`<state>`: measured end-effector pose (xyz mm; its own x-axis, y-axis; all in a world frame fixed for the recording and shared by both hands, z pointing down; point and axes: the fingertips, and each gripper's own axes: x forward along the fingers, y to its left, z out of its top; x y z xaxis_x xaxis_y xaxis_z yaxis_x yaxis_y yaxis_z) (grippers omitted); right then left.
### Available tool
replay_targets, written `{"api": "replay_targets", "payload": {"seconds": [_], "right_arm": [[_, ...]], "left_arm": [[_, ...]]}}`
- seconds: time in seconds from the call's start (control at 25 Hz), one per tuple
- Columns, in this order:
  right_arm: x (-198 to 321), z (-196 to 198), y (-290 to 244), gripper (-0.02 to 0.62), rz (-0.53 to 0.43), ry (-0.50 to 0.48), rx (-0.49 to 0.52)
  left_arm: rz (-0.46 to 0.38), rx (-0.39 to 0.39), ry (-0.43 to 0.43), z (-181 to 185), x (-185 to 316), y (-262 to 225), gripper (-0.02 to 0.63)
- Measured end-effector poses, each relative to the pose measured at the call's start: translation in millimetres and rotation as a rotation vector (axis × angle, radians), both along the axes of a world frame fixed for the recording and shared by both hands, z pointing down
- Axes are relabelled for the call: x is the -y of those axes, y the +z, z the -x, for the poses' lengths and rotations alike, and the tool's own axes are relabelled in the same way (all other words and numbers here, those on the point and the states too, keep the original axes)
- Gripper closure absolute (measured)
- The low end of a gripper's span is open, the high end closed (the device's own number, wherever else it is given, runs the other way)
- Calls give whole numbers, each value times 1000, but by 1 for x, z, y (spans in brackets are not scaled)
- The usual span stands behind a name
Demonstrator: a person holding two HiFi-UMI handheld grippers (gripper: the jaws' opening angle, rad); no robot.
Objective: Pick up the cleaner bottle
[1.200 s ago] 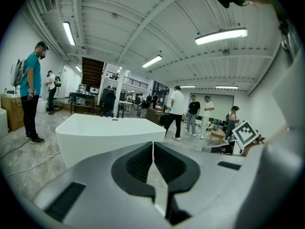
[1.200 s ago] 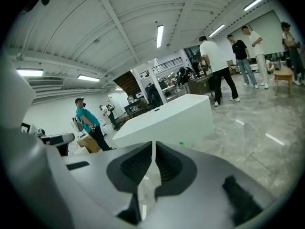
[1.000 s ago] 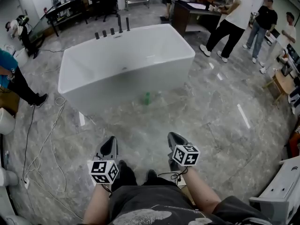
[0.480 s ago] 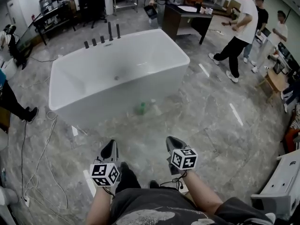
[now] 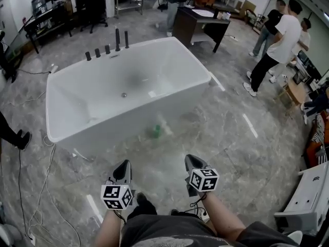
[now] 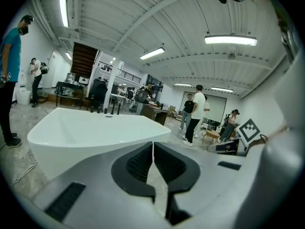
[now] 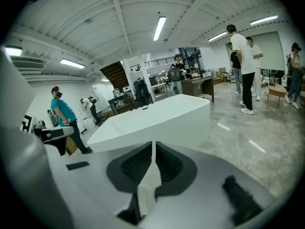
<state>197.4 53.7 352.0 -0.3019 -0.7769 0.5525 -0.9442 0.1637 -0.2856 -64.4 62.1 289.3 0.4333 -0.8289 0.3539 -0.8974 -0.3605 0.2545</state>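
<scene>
Reaching the cleaner bottle [image 5: 157,131], a green blur on the floor beside the bathtub [image 5: 66,121], means stepping nearer and parting jaws first, since left gripper [image 5: 122,168] and right gripper [image 5: 192,161] are both pinched together, empty.

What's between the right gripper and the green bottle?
Only bare grey marble floor separates the right gripper from the green cleaner bottle, seen in the head view.

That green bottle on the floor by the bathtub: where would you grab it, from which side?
Probably grip the cleaner bottle round its pale body, beside the green end, from above on the near side: the bathtub wall stands behind it. Its pose is blurred.
</scene>
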Motion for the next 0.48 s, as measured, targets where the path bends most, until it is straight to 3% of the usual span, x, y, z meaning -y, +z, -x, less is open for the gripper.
{"api": "replay_targets", "payload": {"seconds": [0.2, 0.48], "right_arm": [[29, 10, 20, 558, 27, 120, -33], [34, 8, 51, 558, 75, 223, -45]], "left_arm": [[37, -3, 36, 29, 38, 24, 586], [88, -2, 122, 33, 72, 60, 586]]}}
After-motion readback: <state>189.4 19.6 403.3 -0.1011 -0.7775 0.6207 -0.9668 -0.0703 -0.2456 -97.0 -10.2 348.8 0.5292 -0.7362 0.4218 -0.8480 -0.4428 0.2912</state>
